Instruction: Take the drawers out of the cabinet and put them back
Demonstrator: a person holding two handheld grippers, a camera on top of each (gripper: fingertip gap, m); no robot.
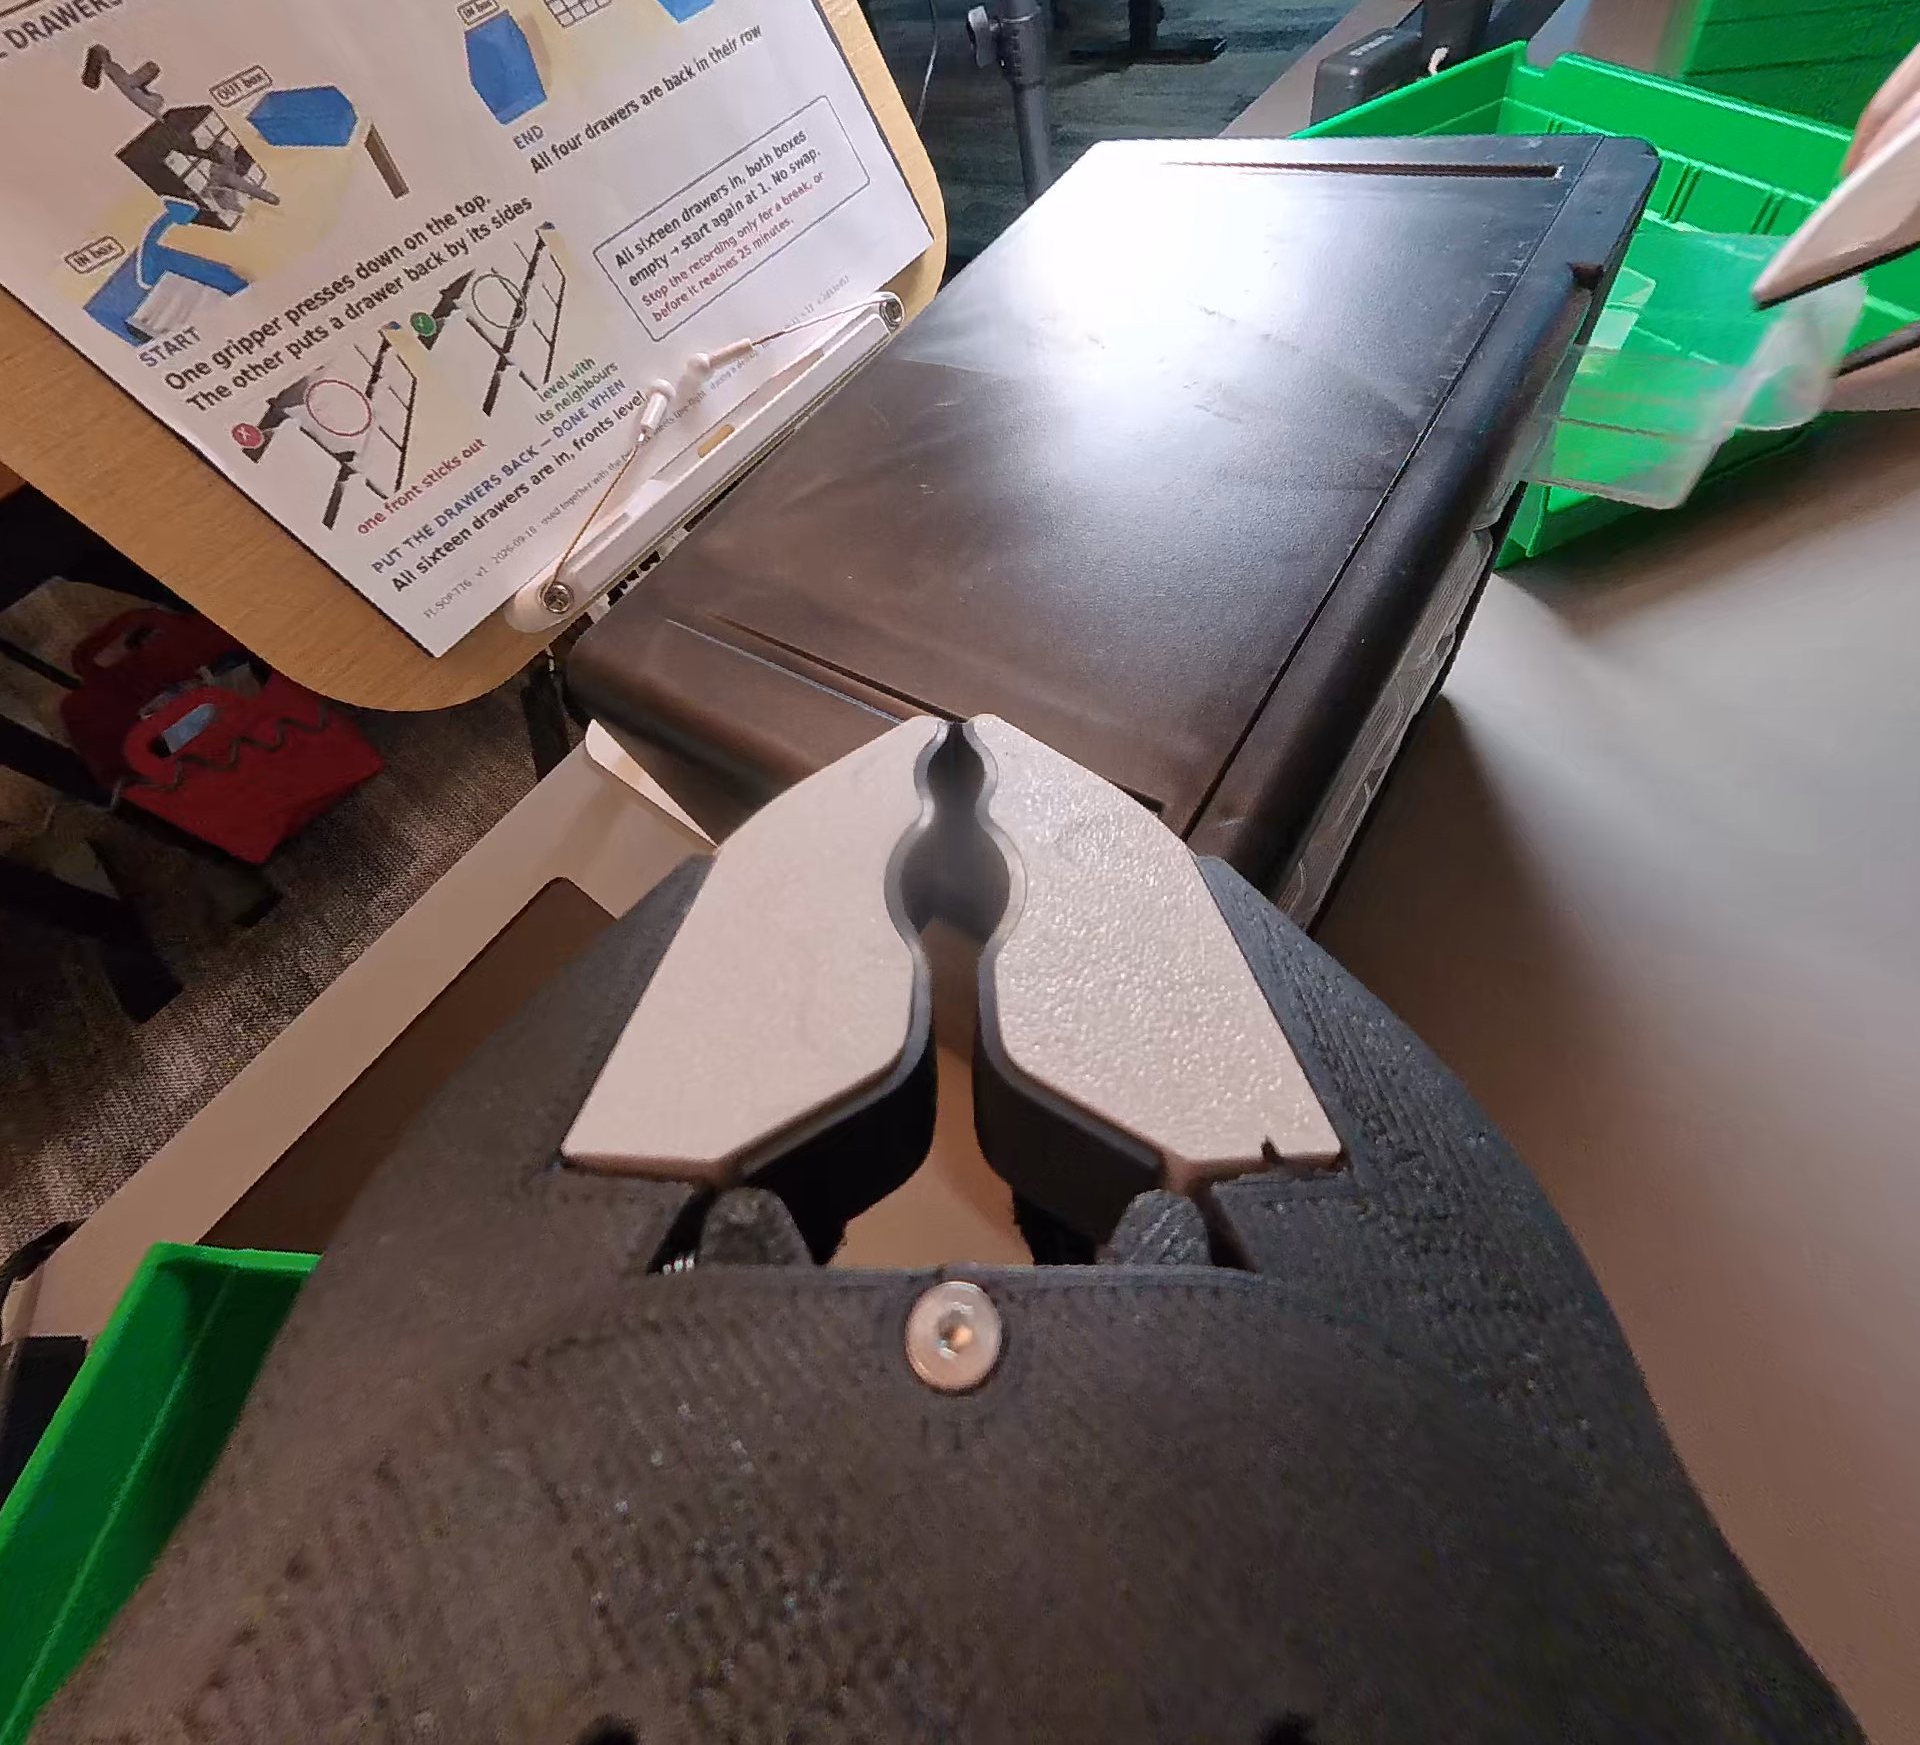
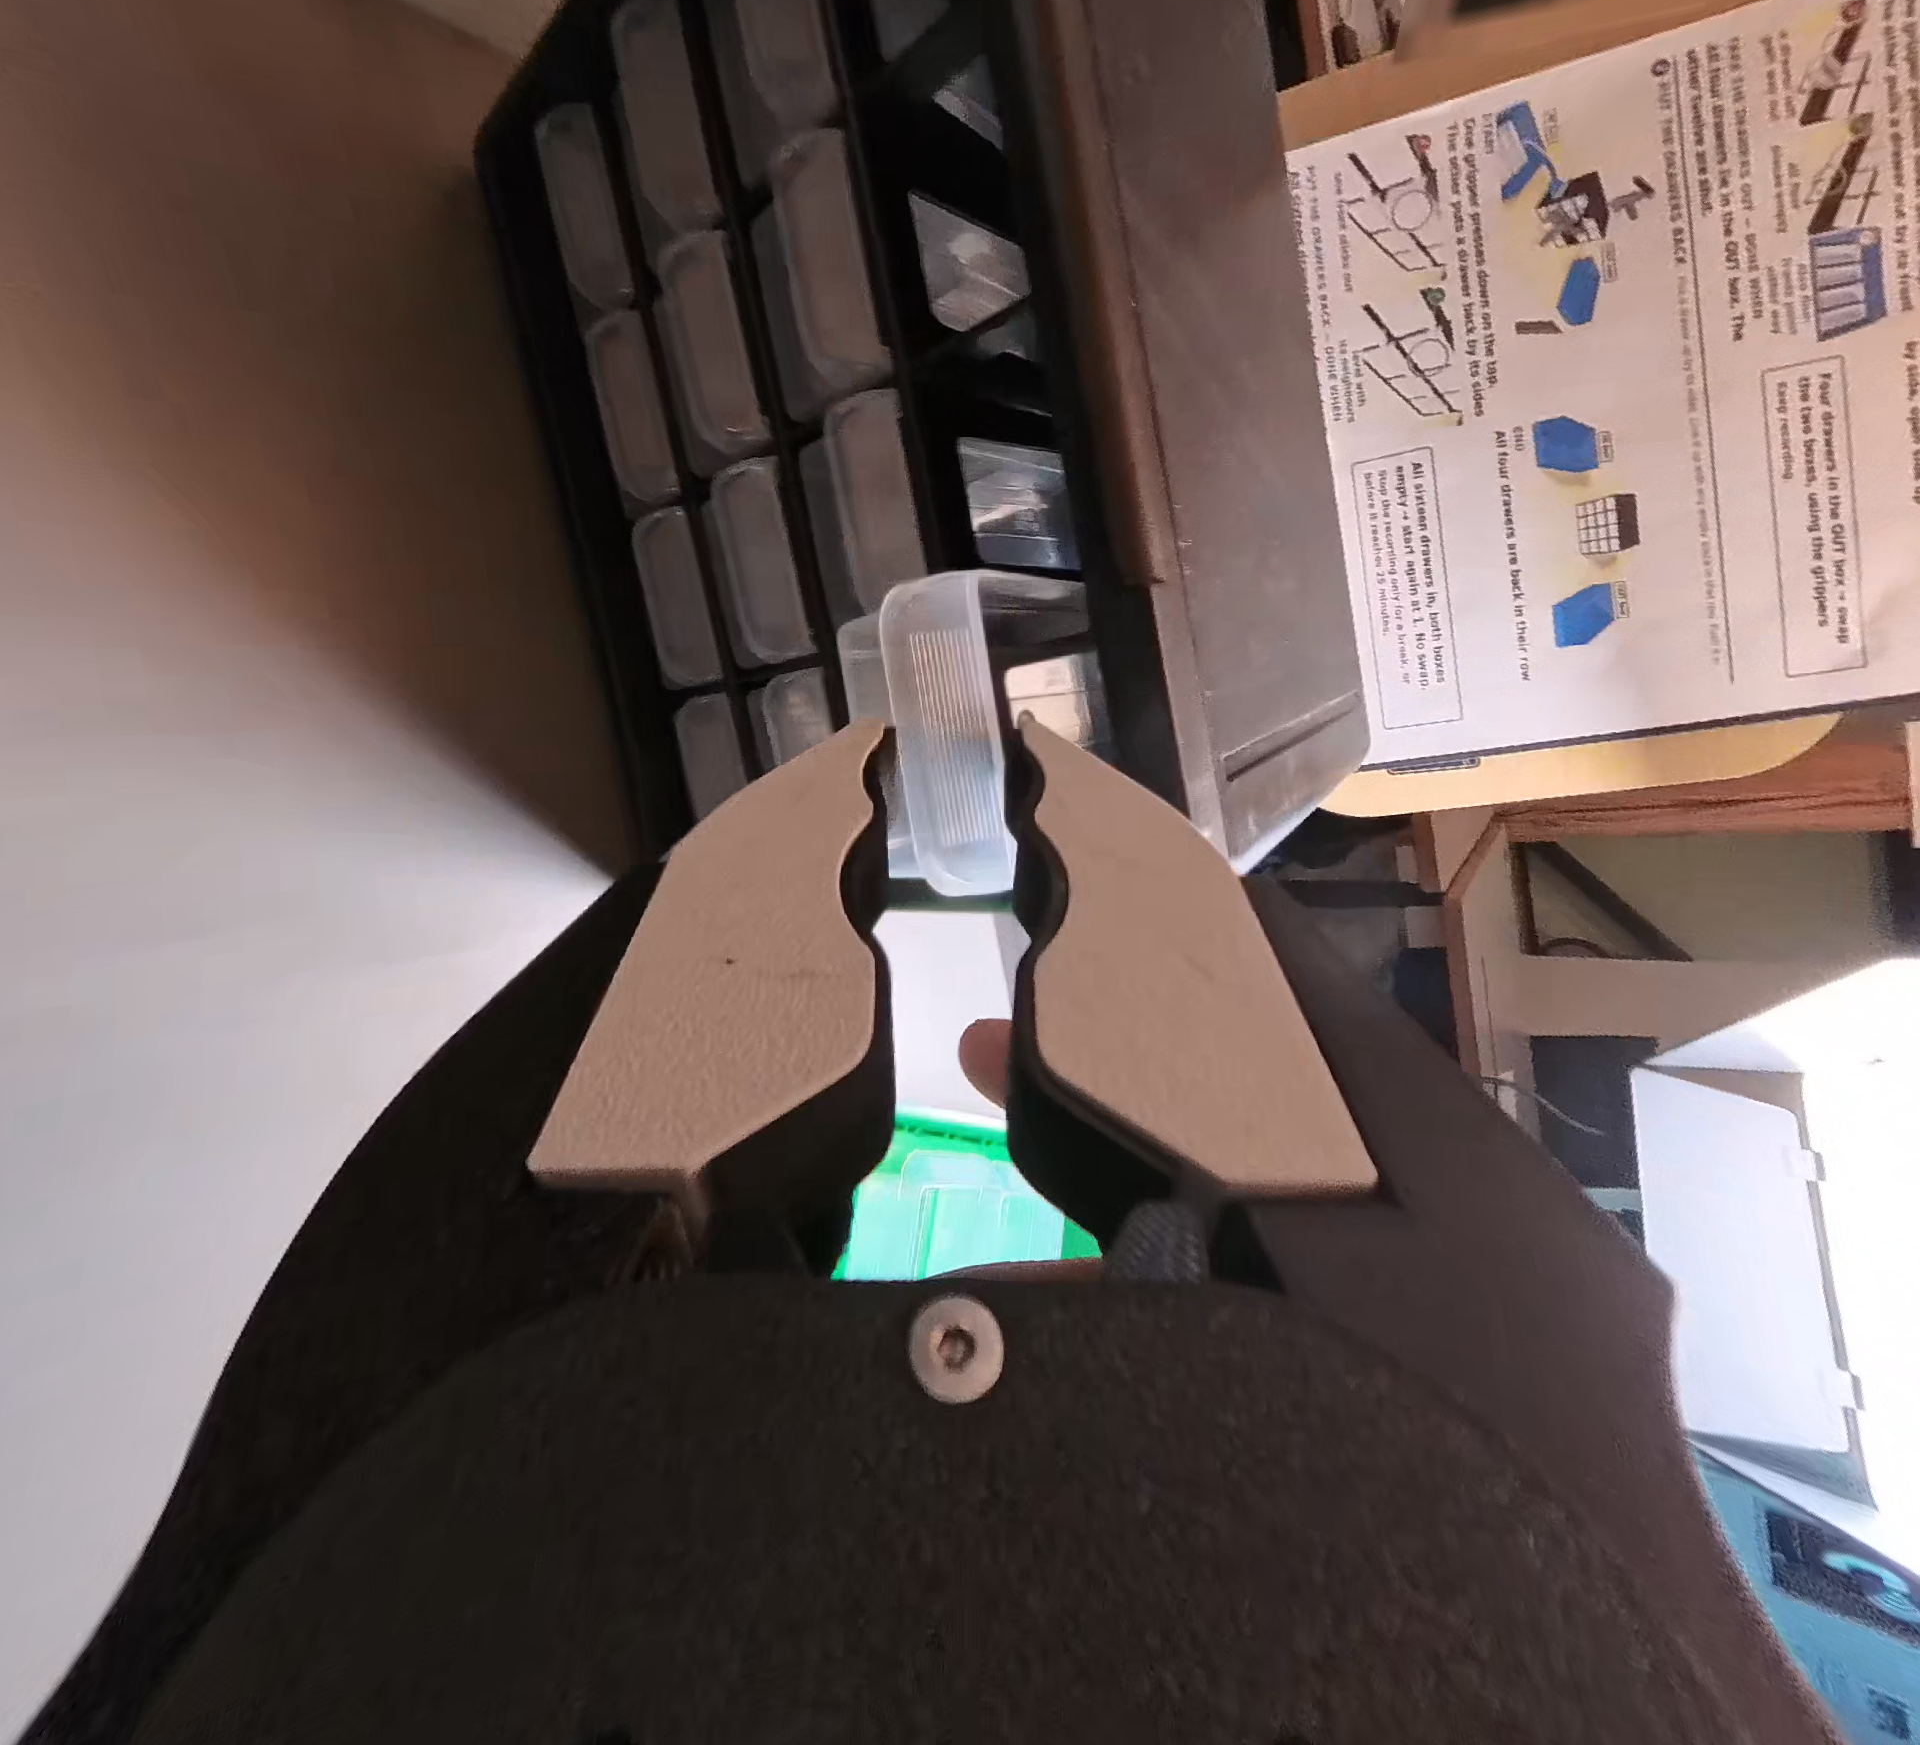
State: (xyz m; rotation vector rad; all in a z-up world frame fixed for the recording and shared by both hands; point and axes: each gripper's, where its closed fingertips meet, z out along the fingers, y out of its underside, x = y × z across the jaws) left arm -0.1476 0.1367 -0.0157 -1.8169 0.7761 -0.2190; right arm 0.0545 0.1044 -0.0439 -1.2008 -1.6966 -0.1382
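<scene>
two grippers work at one black cabinet point(image 1: 1143, 490) that stands on a pale table point(image 1: 1662, 864). behind it a board with an instruction sheet point(image 1: 436, 220) leans, and green bins point(image 1: 1662, 137) stand on the far side. the cabinet front point(image 2: 727, 324) shows many clear drawers in place, and some slots in the row next to its top look empty.

the left gripper point(image 1: 958, 739) has its tips together, with nothing between them, and it rests at the near edge of the cabinet top; i judge that it holds the cabinet down.

the right gripper point(image 2: 951, 739) is clamped on the sides of one clear drawer point(image 2: 951, 750), which sticks partly out of a slot in that same row. i cannot tell if the drawer goes in or comes out.

the drawer is thin clear plastic, so i judge it light, smooth and a little flexible. a hold on its two side walls near the front seems best, with mild pressure, and it should stay level so that it does not jam in the slot.
</scene>
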